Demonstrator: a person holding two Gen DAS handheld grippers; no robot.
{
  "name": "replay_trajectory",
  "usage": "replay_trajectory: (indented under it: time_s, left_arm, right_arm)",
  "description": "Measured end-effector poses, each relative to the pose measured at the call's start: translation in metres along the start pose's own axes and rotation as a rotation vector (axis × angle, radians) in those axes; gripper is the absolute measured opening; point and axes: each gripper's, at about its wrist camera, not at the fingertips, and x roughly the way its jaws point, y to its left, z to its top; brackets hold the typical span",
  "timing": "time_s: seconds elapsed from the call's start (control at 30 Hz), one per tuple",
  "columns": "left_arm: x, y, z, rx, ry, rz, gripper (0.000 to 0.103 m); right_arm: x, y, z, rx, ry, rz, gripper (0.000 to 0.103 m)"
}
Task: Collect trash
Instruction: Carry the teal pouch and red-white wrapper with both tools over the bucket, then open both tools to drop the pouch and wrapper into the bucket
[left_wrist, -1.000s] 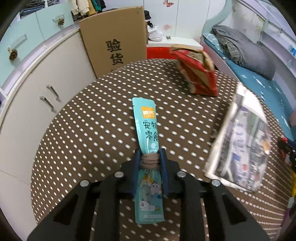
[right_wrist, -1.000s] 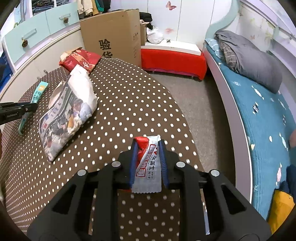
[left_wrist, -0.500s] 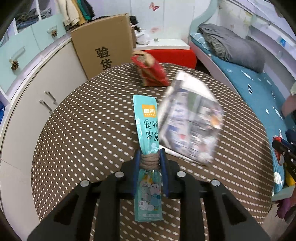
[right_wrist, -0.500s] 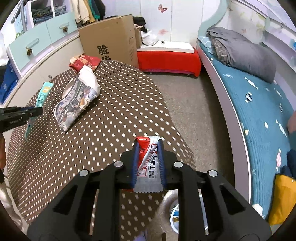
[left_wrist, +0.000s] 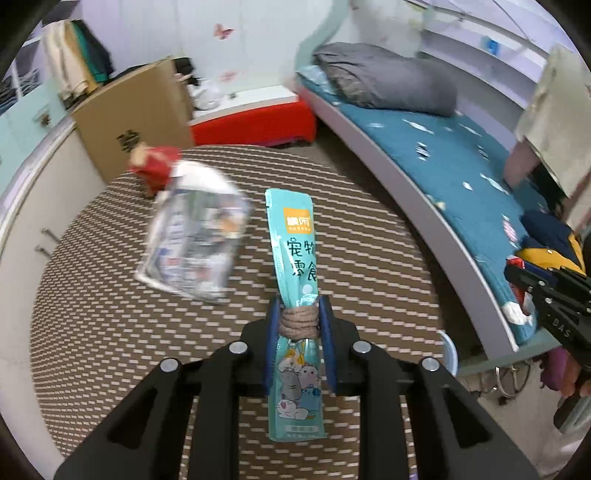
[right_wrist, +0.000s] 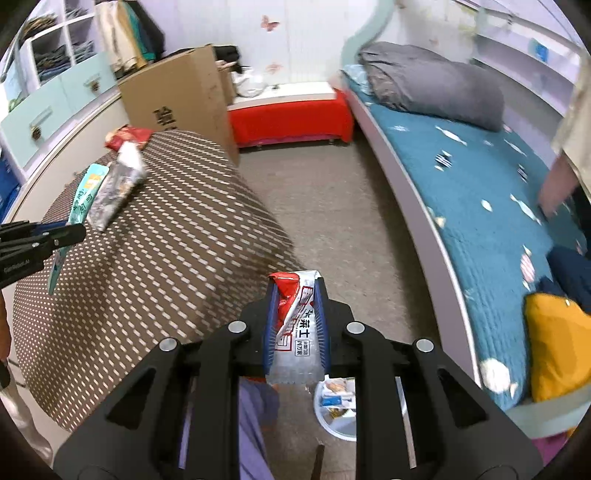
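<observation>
Over the floor beside the polka-dot desk (right_wrist: 155, 258), the right claw (right_wrist: 295, 325) is clamped on a red-and-white wrapper (right_wrist: 295, 325), with a white bin (right_wrist: 332, 424) already holding some scraps on the floor just below it. Above the desk, the left claw (left_wrist: 297, 332) is clamped on a teal snack pouch (left_wrist: 295, 258) at its twine-wrapped middle. Judged from this, the task is midway: two pieces are in hand but not yet dropped, while a silver printed bag (left_wrist: 195, 240) and a red packet (left_wrist: 155, 170) lie on the desk uncollected.
</observation>
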Motion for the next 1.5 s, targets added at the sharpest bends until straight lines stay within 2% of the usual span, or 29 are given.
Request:
replay_trajectory:
  time_s: [0.47, 0.6, 0.8, 0.87, 0.9, 0.93, 0.97, 1.1, 1.3, 1.37, 1.4, 1.43, 1.47, 1.5]
  left_arm:
    - [0.036, -0.148, -0.011, 0.179, 0.070, -0.180, 0.021]
    - [0.050, -0.191, -0.020, 0.241, 0.115, -0.222, 0.021]
    - [0.088, -0.249, -0.047, 0.322, 0.231, -0.263, 0.021]
    - [0.096, -0.267, -0.055, 0.373, 0.235, -0.263, 0.023]
    - [0.098, -0.276, -0.060, 0.397, 0.227, -0.257, 0.035]
    - [0.099, -0.284, -0.065, 0.422, 0.221, -0.246, 0.063]
    - [0.099, -0.288, -0.068, 0.430, 0.215, -0.247, 0.071]
    - [0.101, -0.295, -0.074, 0.431, 0.210, -0.255, 0.072]
    - [0.111, -0.274, -0.077, 0.380, 0.234, -0.221, 0.072]
    - [0.113, -0.264, -0.078, 0.361, 0.244, -0.210, 0.072]
    - [0.114, -0.260, -0.079, 0.354, 0.247, -0.206, 0.072]
    - [0.115, -0.254, -0.079, 0.343, 0.250, -0.199, 0.072]
    - [0.115, -0.250, -0.080, 0.333, 0.251, -0.195, 0.072]
    - [0.114, -0.246, -0.080, 0.325, 0.251, -0.194, 0.072]
  right_arm:
    - [-0.029, -0.103, -0.057, 0.159, 0.026, -0.126, 0.019]
    - [-0.029, -0.128, -0.077, 0.215, 0.052, -0.154, 0.019]
    - [-0.017, -0.151, -0.111, 0.281, 0.111, -0.165, 0.019]
    - [-0.011, -0.156, -0.123, 0.304, 0.138, -0.163, 0.019]
    - [-0.009, -0.157, -0.127, 0.311, 0.147, -0.164, 0.019]
    - [-0.007, -0.158, -0.132, 0.320, 0.156, -0.166, 0.019]
    - [-0.005, -0.160, -0.137, 0.326, 0.165, -0.167, 0.019]
    - [0.000, -0.164, -0.157, 0.350, 0.196, -0.159, 0.019]
    - [0.016, -0.153, -0.162, 0.345, 0.233, -0.137, 0.019]
    - [0.020, -0.148, -0.159, 0.338, 0.229, -0.120, 0.026]
    - [0.021, -0.147, -0.157, 0.345, 0.228, -0.121, 0.051]
    - [0.022, -0.149, -0.155, 0.370, 0.227, -0.138, 0.065]
    - [0.019, -0.152, -0.154, 0.394, 0.197, -0.145, 0.070]
    - [0.018, -0.153, -0.154, 0.403, 0.182, -0.150, 0.070]
